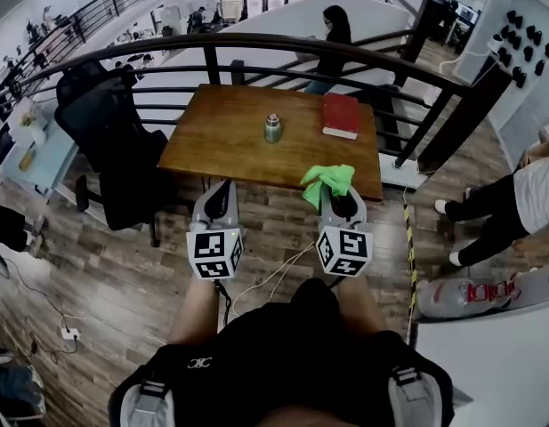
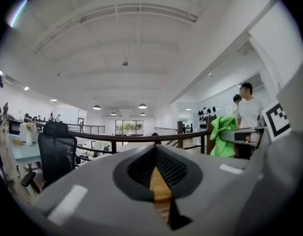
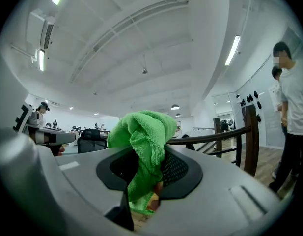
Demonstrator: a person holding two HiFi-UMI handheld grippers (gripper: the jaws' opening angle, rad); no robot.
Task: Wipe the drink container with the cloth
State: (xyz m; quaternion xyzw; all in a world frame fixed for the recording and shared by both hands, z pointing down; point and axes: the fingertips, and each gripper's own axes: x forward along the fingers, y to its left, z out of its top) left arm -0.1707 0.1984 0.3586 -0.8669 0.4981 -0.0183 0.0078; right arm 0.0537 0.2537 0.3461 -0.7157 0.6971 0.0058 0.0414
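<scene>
Drink container: small metallic cylinder with a greenish body and silver cap, standing upright near the middle of the wooden table, just above centre of the head view. Cloth: bright green, terry-textured, bunched up and pinched between the jaws of the right gripper. Its loose folds bulge out above the jaws, well apart from the container.

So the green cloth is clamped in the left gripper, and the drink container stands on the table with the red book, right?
No: the cloth is clamped in the right gripper, not the left gripper, as the right gripper view shows. The drink container does stand on the table with the red book.
</scene>
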